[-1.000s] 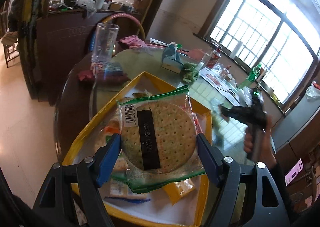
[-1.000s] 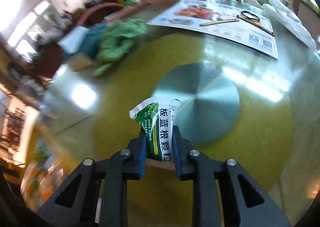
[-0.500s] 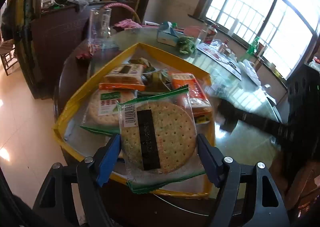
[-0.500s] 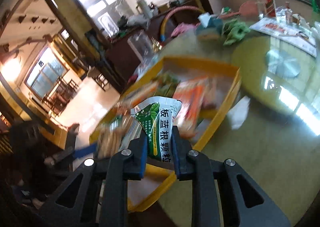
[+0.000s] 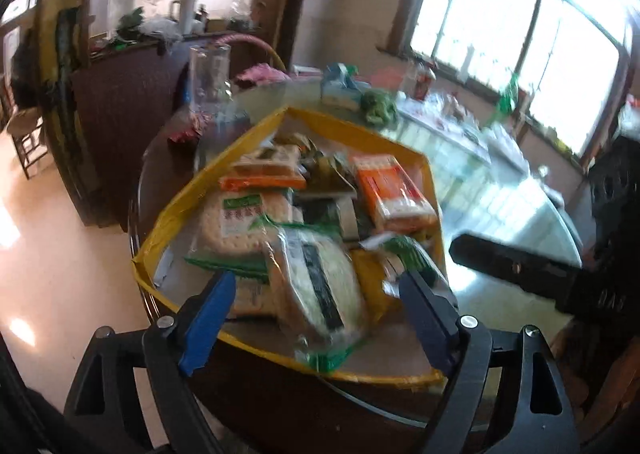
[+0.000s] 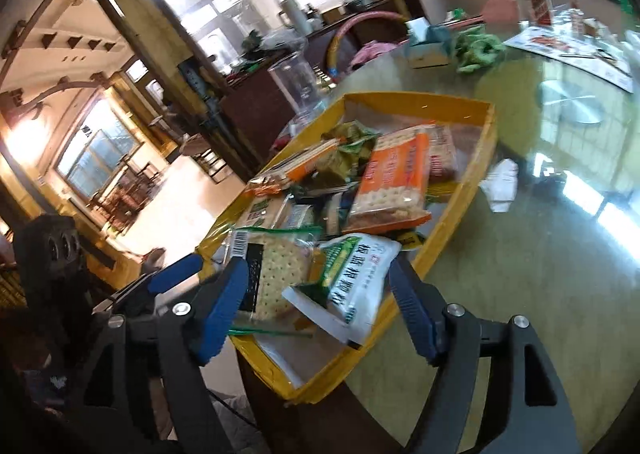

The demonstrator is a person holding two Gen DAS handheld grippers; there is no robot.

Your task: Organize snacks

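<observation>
Left gripper [image 5: 316, 298] spread wide, gripping nothing, held over the near edge of the yellow tray [image 5: 172, 210]. Right gripper [image 6: 320, 306] likewise spread wide and empty, above the tray's near right corner.

Round cracker pack [image 5: 320, 286] lying in the tray near its front edge, clear wrapper with green crimped ends, long axis running from the near edge toward the tray's middle; black label strip along its length, print unreadable, barcode at the far end visible from the right wrist. White-and-green sachet [image 6: 356, 278] resting just right of the cracker pack, leaning on the tray's right wall, long axis slanted from near-right to far-left; green Chinese characters printed down its face, roughly "板蓝根颗粒", partly tilted and blurred. In the left wrist view only a green corner of it showing beyond the right finger.

Orange cracker packet [image 6: 394, 182] lying across the tray's middle toward the right wall, white lettering smeared by motion, not legible. Second round cracker pack [image 5: 240, 218] at the left side with a green label, text blurred. Several darker wrappers heaped behind, overlapping, hard to sort out.

Tray sitting at the near edge of the glass-topped round table [image 6: 552, 222]. Clear glass [image 5: 210, 78] standing beyond the tray's far left corner. Green cloth [image 6: 478, 48] and a tissue box [image 6: 428, 42] farther back. Scrap of white paper [image 6: 500, 184] on the table just outside the tray's right wall.
</observation>
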